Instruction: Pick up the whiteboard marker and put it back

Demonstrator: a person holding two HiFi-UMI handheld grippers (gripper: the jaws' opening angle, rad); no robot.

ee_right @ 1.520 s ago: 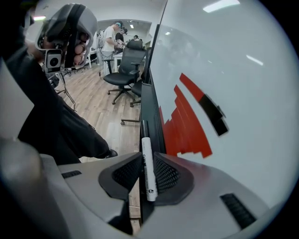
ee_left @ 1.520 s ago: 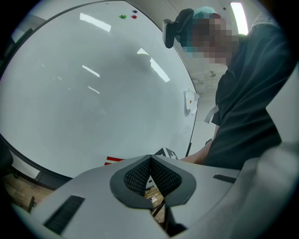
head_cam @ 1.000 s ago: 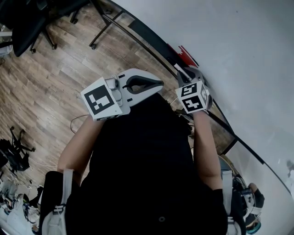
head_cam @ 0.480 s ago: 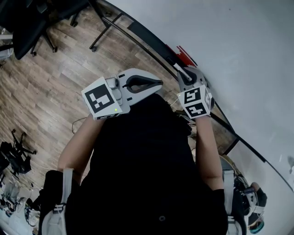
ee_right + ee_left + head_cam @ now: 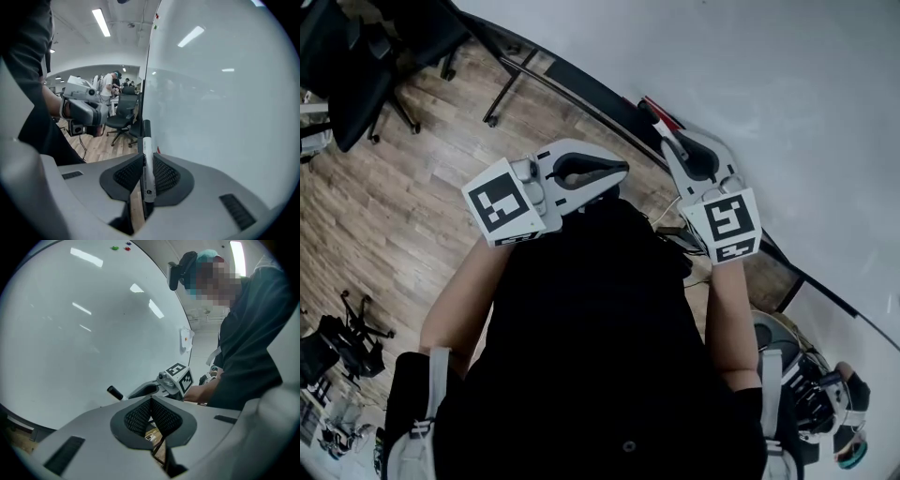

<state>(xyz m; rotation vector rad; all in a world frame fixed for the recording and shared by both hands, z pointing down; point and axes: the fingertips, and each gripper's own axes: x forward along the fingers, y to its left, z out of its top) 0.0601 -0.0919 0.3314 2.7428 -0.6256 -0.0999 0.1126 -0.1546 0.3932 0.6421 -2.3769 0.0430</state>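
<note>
A whiteboard marker (image 5: 147, 164) with a white body and a black cap stands between the pads of my right gripper (image 5: 146, 176), which is shut on it. Its cap points along the lower edge of the whiteboard (image 5: 225, 93). In the head view the right gripper (image 5: 673, 141) reaches toward the board's dark tray rail (image 5: 581, 84), with the marker (image 5: 672, 139) at its tip. My left gripper (image 5: 622, 172) hovers to the left, in front of the person's chest, shut on nothing. From the left gripper view its pads (image 5: 140, 416) meet, and the marker's black cap (image 5: 115, 393) shows beyond.
The whiteboard (image 5: 769, 94) fills the upper right, on a black wheeled frame. A red item (image 5: 659, 112) lies by the rail. Office chairs (image 5: 356, 66) stand on the wood floor at upper left. Black stands (image 5: 356, 328) and cables lie at lower left. People stand far off (image 5: 112, 82).
My right gripper has drawn back toward the person with the marker still in it, shifting right and down in the head view. The left gripper has barely moved.
</note>
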